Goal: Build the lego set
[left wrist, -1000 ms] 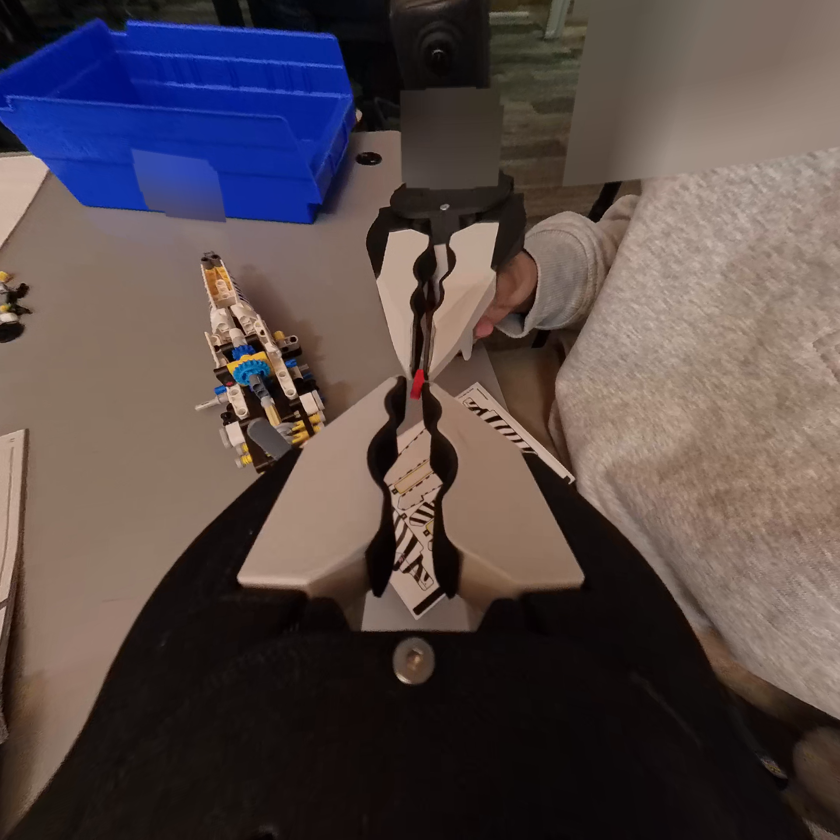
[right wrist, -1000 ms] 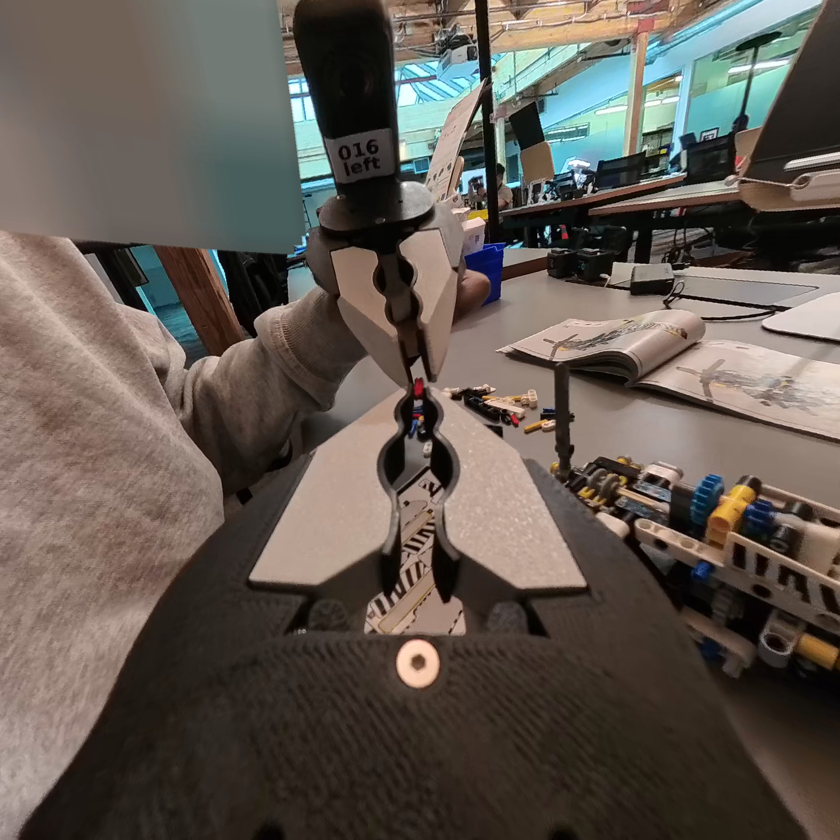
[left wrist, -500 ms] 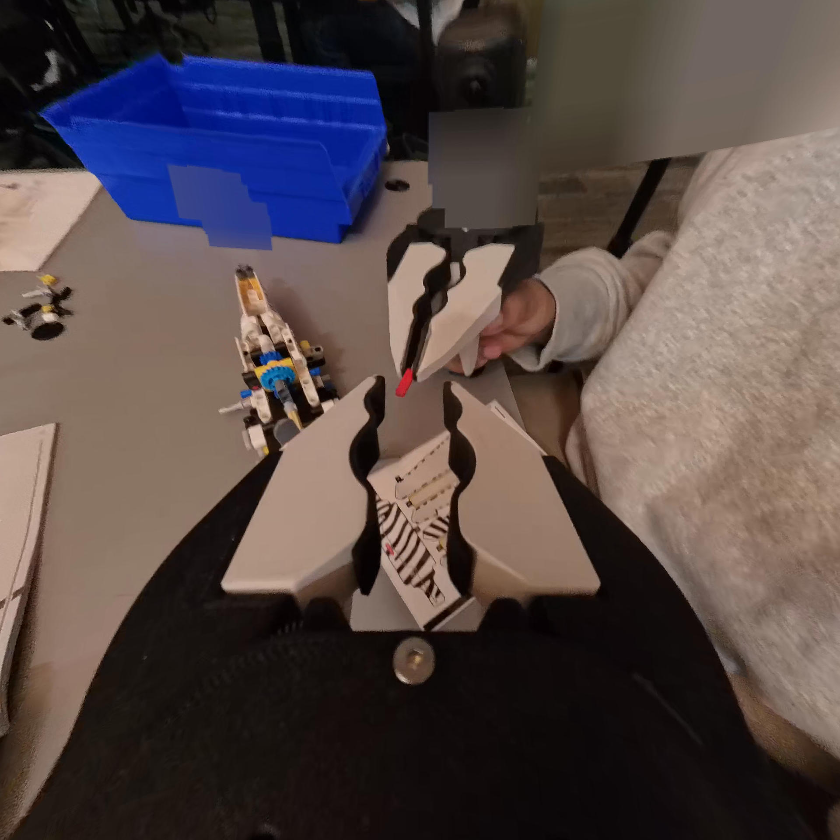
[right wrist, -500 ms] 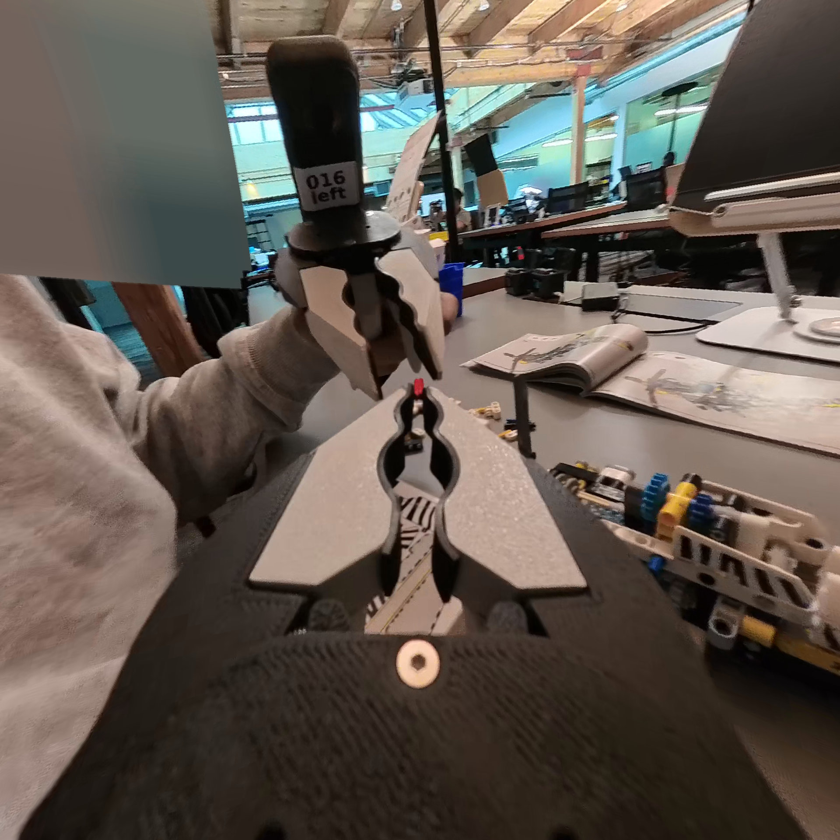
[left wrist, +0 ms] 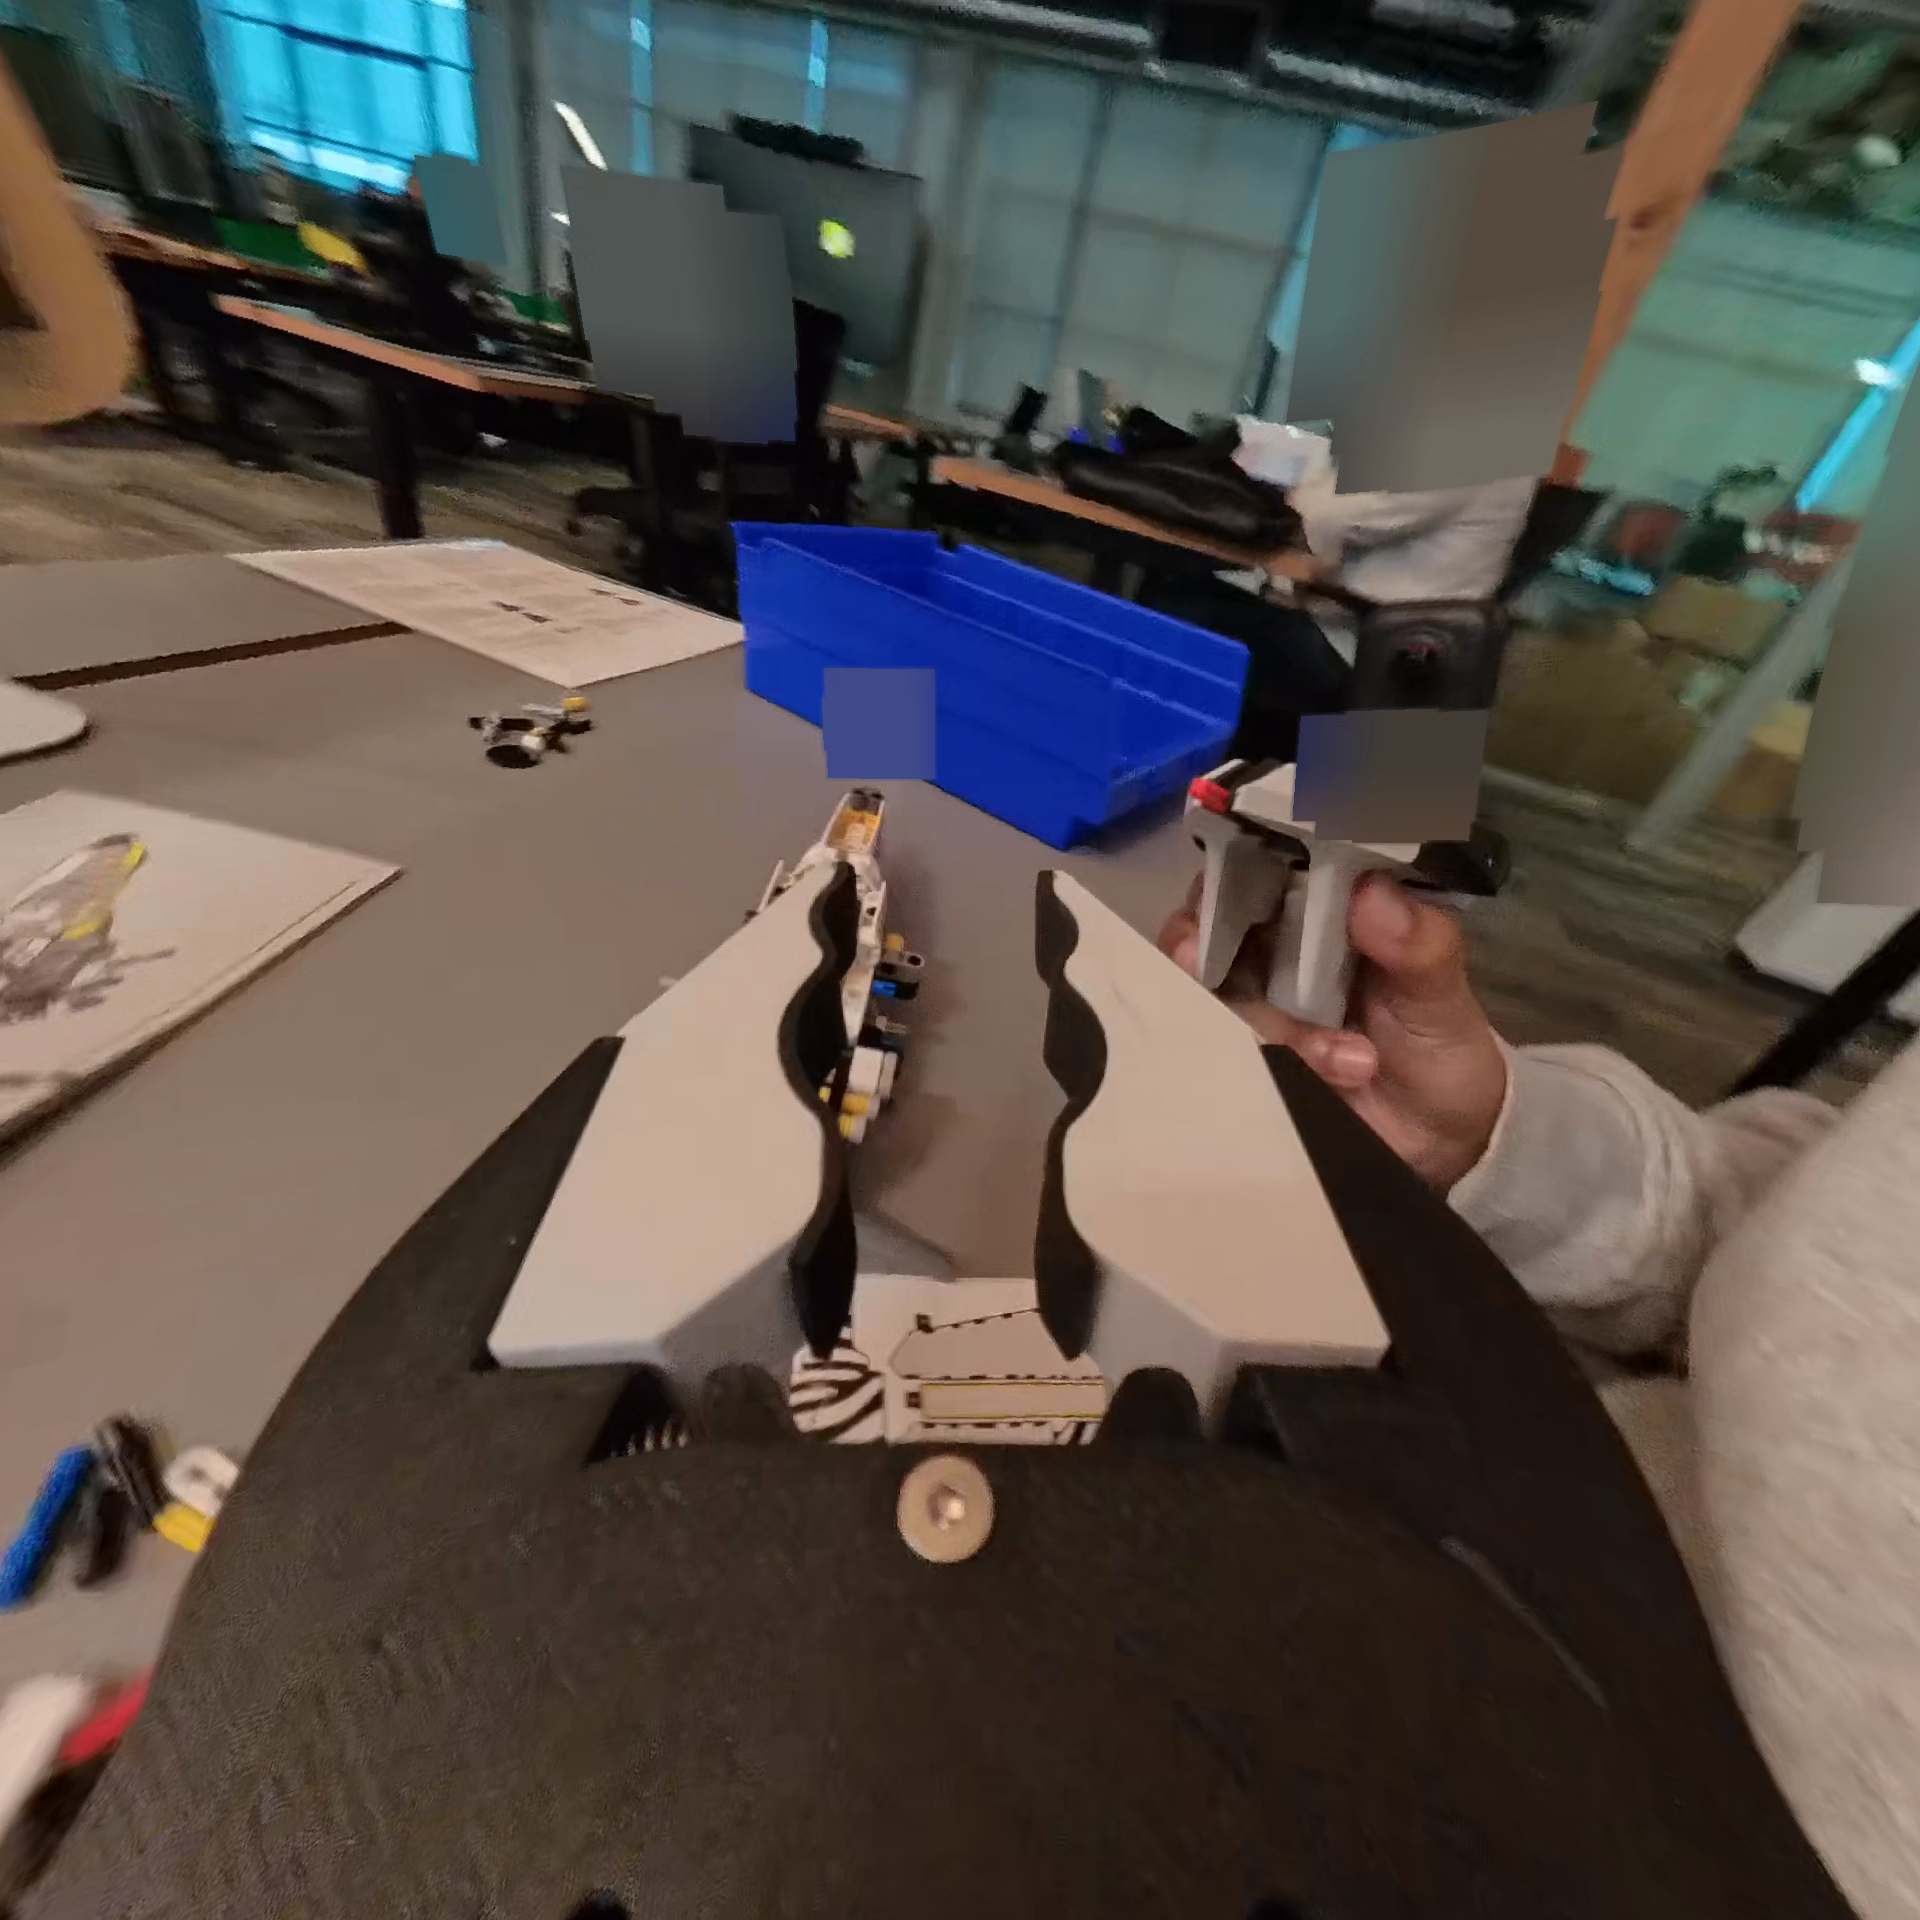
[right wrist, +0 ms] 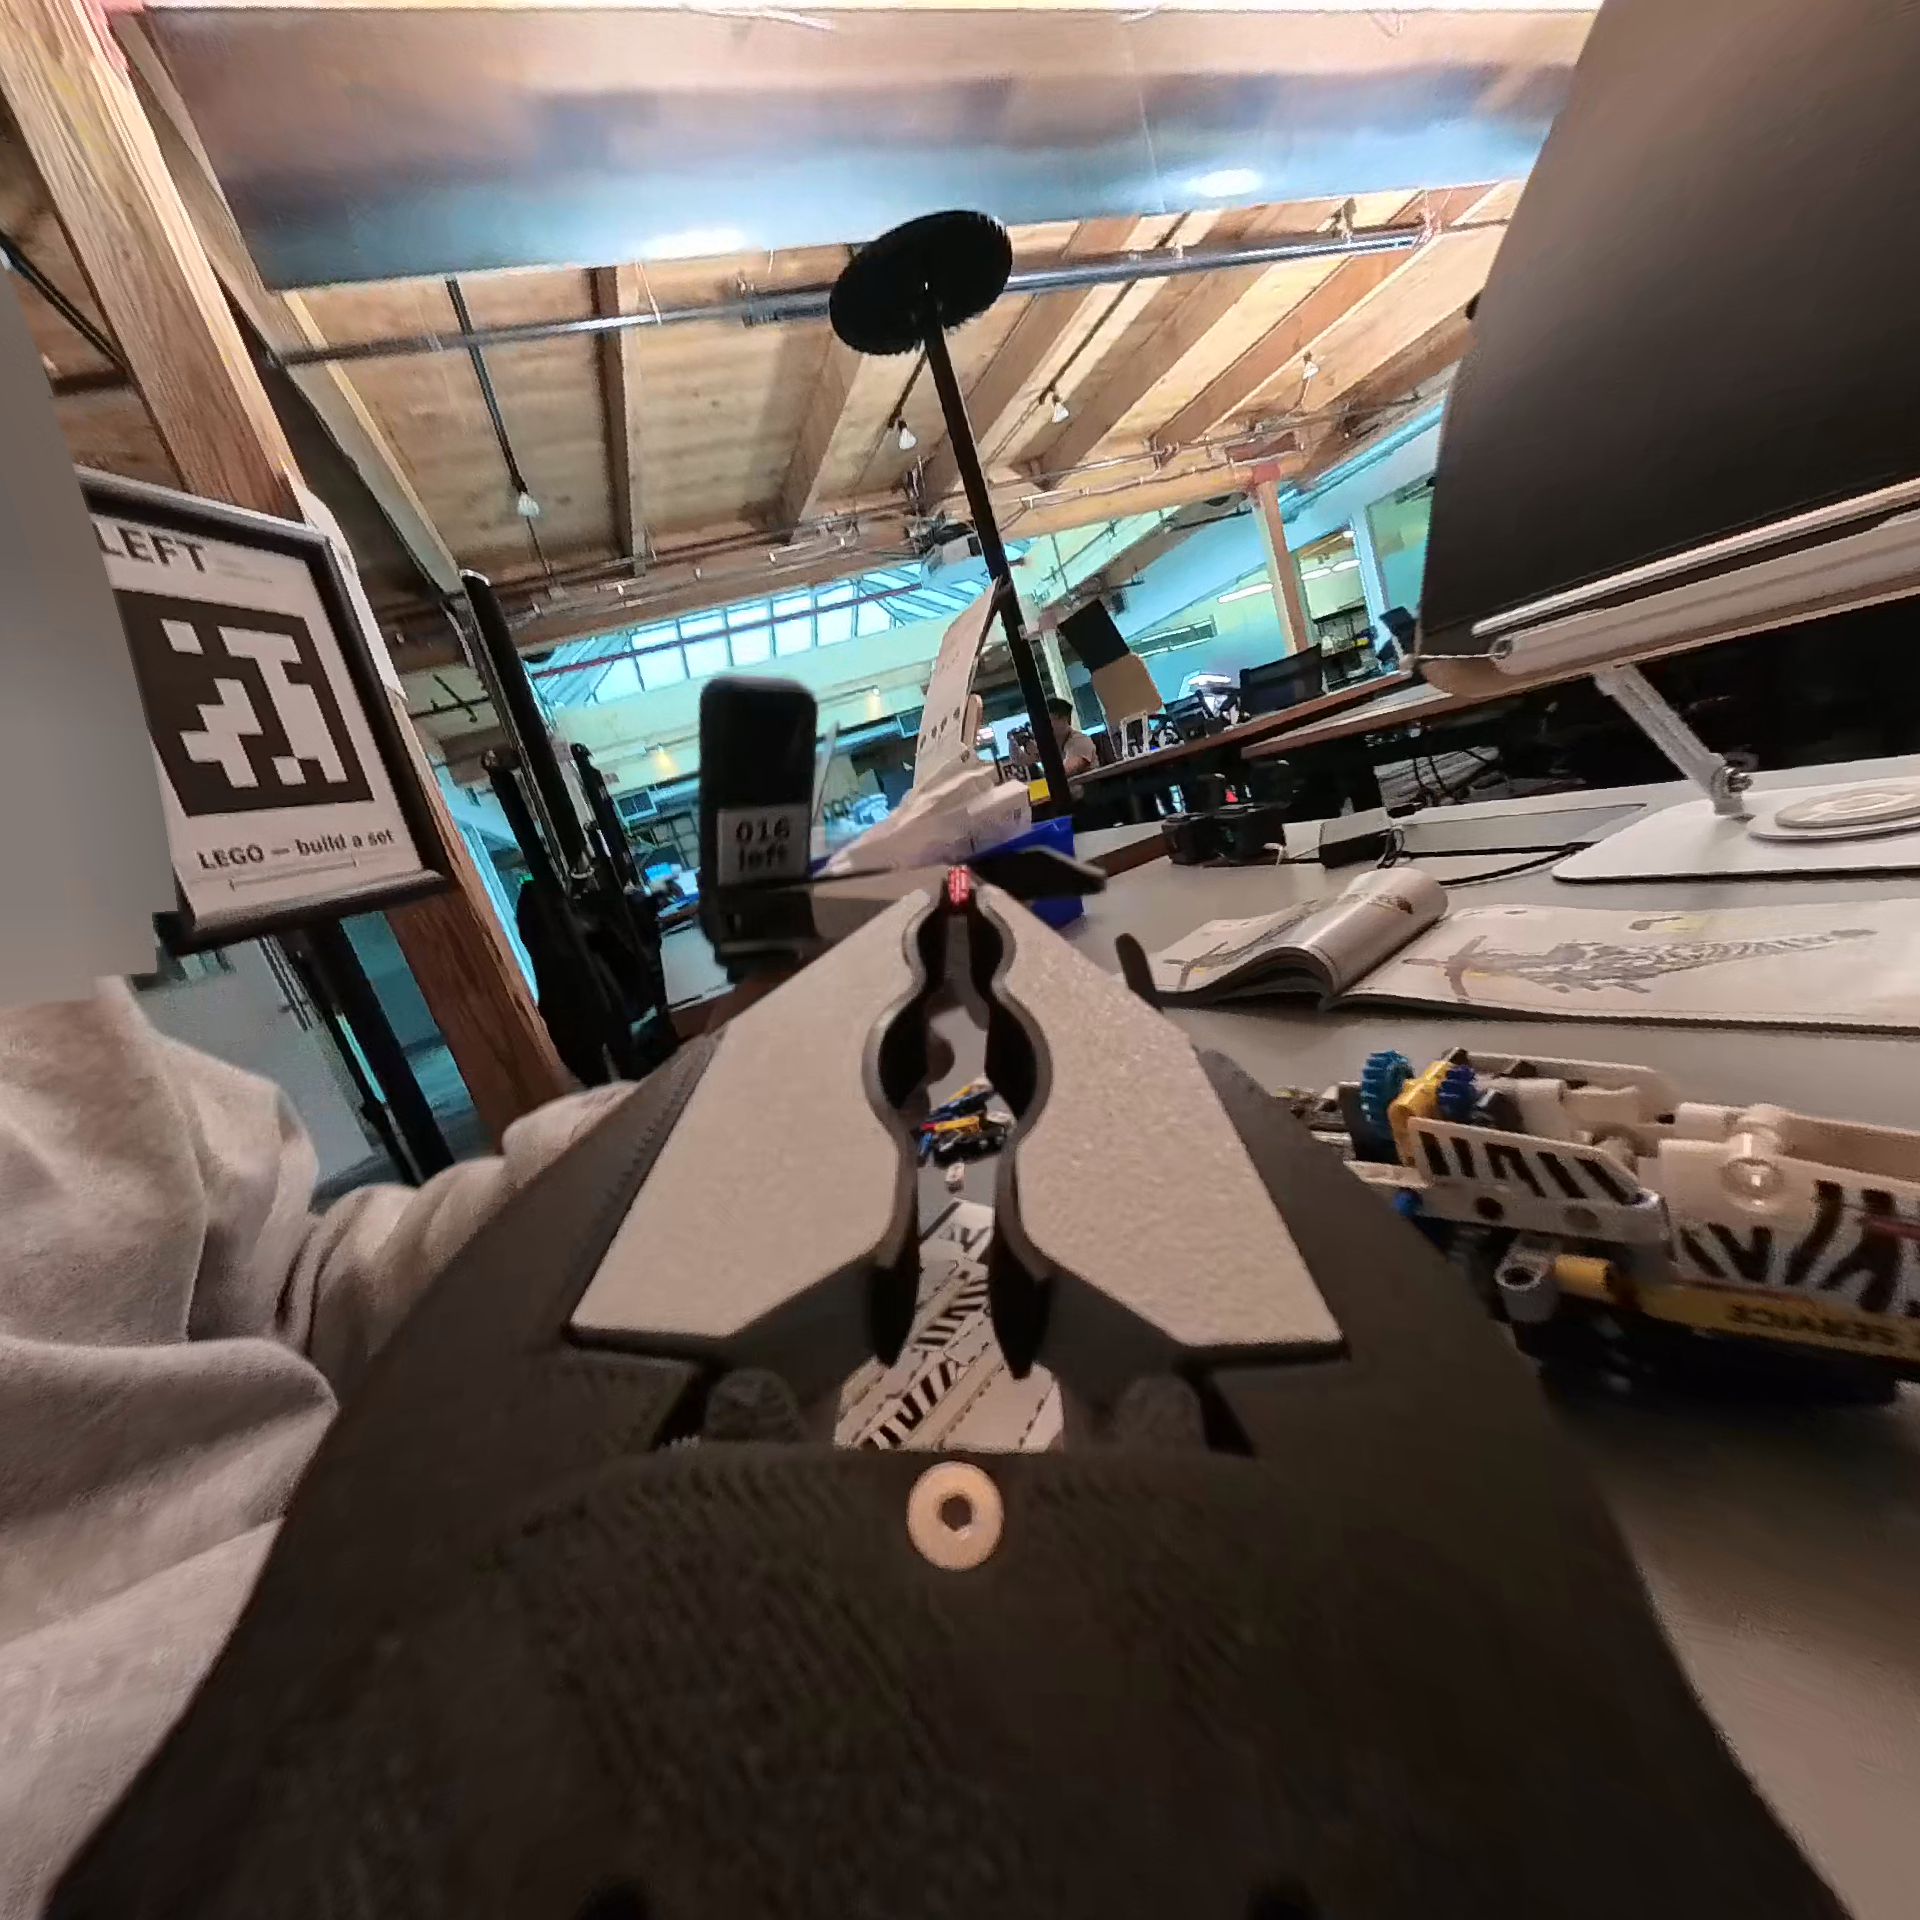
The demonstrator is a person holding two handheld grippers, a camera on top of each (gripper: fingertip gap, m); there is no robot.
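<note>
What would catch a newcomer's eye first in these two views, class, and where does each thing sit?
Probably the tiny red piece pinched at the tip of the shut right claw, held up above the grey table. Next, the bright blue bin at the table's far edge, beyond the wide-open left claw. Then the zebra-striped lego model lying on the table, right of the right claw.

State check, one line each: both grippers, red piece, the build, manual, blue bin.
left gripper: open, holding nothing
right gripper: shut on the red piece
red piece: pinched at the fingertips, off the table
lego model: partly built, lying on its side on the table
instruction booklet: open, flat on the table
blue bin: upright on the table; contents not visible
</note>
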